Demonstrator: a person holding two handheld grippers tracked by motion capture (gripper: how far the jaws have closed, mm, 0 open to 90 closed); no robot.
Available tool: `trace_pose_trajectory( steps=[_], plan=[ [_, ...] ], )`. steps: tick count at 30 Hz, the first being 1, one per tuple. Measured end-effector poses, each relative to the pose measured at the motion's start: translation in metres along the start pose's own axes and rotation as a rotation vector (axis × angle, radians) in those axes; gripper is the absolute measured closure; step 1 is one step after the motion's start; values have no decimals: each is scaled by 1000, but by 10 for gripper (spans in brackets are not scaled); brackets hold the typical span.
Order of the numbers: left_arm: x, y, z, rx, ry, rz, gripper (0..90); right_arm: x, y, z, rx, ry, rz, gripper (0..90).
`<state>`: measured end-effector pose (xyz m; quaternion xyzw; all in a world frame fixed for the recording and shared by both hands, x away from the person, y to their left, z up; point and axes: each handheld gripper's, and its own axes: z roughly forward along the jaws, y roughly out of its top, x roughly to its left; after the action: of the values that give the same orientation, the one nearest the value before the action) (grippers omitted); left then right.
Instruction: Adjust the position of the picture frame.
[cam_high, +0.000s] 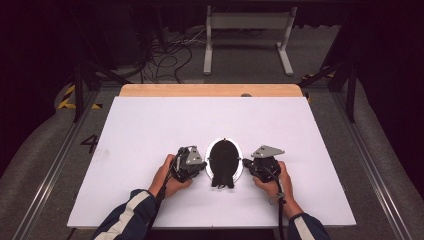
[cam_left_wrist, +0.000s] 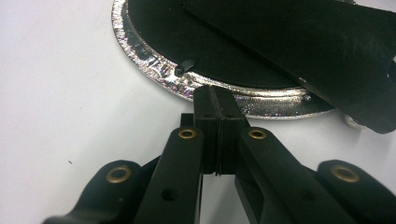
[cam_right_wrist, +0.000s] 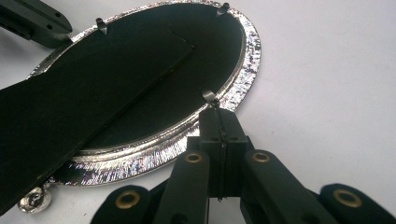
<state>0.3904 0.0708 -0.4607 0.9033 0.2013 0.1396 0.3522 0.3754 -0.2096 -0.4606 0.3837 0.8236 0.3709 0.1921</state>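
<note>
Black oval frame back (cam_high: 223, 159) with a glittery silver rim (cam_left_wrist: 154, 70), on a white tabletop (cam_high: 150, 140); far edge looks like pale wood (cam_high: 210, 90); black jaws.

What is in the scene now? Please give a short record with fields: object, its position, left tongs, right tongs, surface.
object: oval picture frame with silver rim, lying face down, black back panel and stand up
position: between the two tongs, near the front middle of the table
left tongs: shut, tips at the frame's silver rim
right tongs: shut, tips at the rim beside a small metal tab
surface: white table
</note>
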Motion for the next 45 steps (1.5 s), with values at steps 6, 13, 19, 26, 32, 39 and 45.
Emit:
trace_pose_trajectory(
  steps=[6, 13, 19, 26, 32, 39, 45],
  plan=[
    [-2, -3, -4, -20, 4, 19, 831, 4, 1, -10, -15, -25, -43, 900],
    [-2, -9, -25, -44, -16, 30, 797, 0, -4, -31, -43, -2, -33, 900],
    [-3, -21, -45, -61, -30, 28, 761, -1, -8, -49, -76, 21, -23, 900],
    [-2, -49, -75, -103, -30, 0, 714, 6, -17, -58, -65, 46, -25, 898],
    [-6, -73, -100, -148, -2, -36, 653, 17, -21, -59, -38, 90, -39, 874],
    [-11, -98, -112, -132, 33, -77, 529, 31, -20, -55, 24, 153, -83, 799],
    [-9, -107, -121, -150, 65, -115, 422, 40, -19, -50, 70, 177, -113, 710]
  ],
)
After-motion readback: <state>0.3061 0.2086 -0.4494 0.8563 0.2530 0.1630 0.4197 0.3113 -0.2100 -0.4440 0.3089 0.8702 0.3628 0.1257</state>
